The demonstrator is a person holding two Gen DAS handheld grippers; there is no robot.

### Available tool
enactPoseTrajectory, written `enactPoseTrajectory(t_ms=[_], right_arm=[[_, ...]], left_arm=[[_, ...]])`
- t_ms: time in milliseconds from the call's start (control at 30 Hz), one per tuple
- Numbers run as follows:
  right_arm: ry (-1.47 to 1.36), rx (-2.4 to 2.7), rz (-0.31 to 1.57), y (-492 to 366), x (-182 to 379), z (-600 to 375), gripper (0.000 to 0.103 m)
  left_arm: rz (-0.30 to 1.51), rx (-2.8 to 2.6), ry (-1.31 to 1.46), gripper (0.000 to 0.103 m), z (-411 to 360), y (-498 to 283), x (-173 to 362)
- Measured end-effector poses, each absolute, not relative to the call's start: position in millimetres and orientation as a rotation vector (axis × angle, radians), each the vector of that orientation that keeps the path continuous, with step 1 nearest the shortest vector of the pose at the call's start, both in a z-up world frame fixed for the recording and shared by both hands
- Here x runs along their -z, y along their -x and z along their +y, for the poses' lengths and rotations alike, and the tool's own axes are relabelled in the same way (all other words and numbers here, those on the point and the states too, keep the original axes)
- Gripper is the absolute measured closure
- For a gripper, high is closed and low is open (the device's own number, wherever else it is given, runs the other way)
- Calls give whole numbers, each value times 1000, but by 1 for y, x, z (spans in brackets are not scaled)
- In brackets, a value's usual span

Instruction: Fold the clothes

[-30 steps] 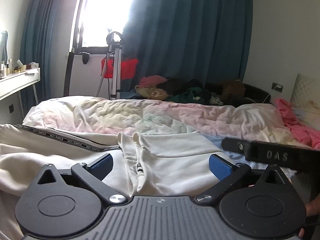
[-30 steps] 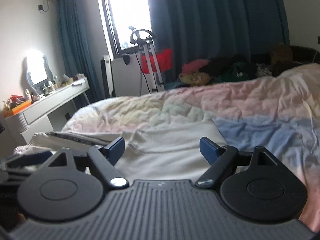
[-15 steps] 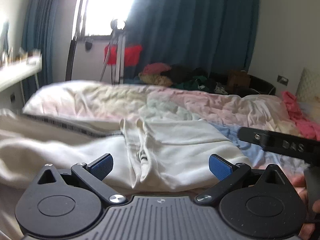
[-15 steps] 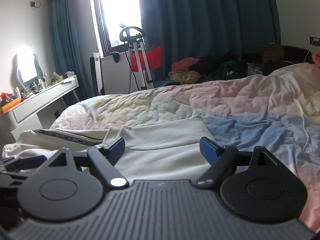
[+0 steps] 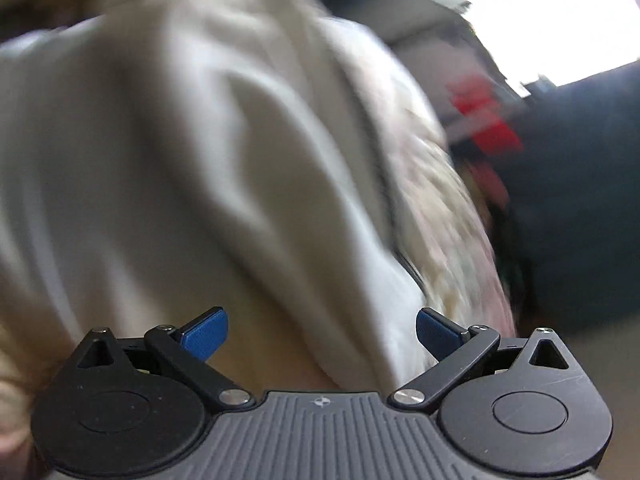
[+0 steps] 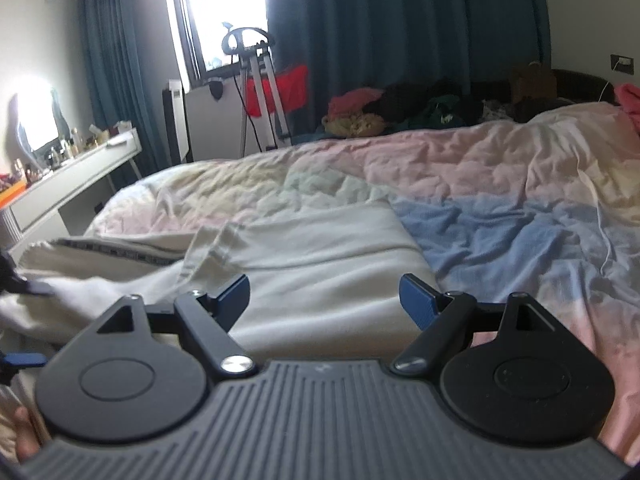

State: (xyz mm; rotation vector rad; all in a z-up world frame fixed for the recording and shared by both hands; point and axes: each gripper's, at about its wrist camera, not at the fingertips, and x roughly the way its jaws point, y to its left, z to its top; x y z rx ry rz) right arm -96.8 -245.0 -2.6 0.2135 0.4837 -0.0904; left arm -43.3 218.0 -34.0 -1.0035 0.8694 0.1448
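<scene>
The cream garment lies rumpled on the bed, a dark printed band along one edge, spreading ahead of both sets of jaws. The left gripper and right gripper gape wide, holding nothing; the left view is motion-blurred, filled with pale folds.

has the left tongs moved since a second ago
Yes. The left tongs have swung sharply: the window, earlier upper left in their view, now sits upper right and tilted, and the cream garment fills the blurred frame.
</scene>
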Motion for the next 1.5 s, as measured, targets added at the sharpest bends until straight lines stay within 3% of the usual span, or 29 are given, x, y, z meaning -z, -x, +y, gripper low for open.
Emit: enactPoseTrajectory(t_ms=[200, 300, 400, 567, 667, 1000, 1167, 1333, 1500], right_arm=[[-215, 86, 533, 83, 16, -242, 20], [-217, 51, 540, 69, 23, -240, 20], [-173, 12, 553, 51, 32, -230, 20], [-140, -49, 680, 22, 63, -220, 18], [-120, -58, 681, 23, 66, -217, 18], [-362, 28, 650, 48, 31, -261, 20], [-531, 38, 546, 76, 4, -306, 20], [-616, 151, 449, 102, -12, -356, 19], [-748, 209, 380, 121, -14, -403, 18]], left_arm=[[810, -341, 1099, 8, 272, 26, 41], [764, -421, 1066, 19, 284, 11, 38], [723, -493, 982, 34, 292, -1, 32], [665, -556, 811, 71, 295, -19, 14], [616, -556, 685, 84, 276, -26, -7], [202, -346, 166, 86, 96, -13, -144], [39, -191, 67, 87, -36, 11, -172], [-40, -36, -77, 88, -169, 37, -126], [122, 171, -262, 88, -279, 39, -18]])
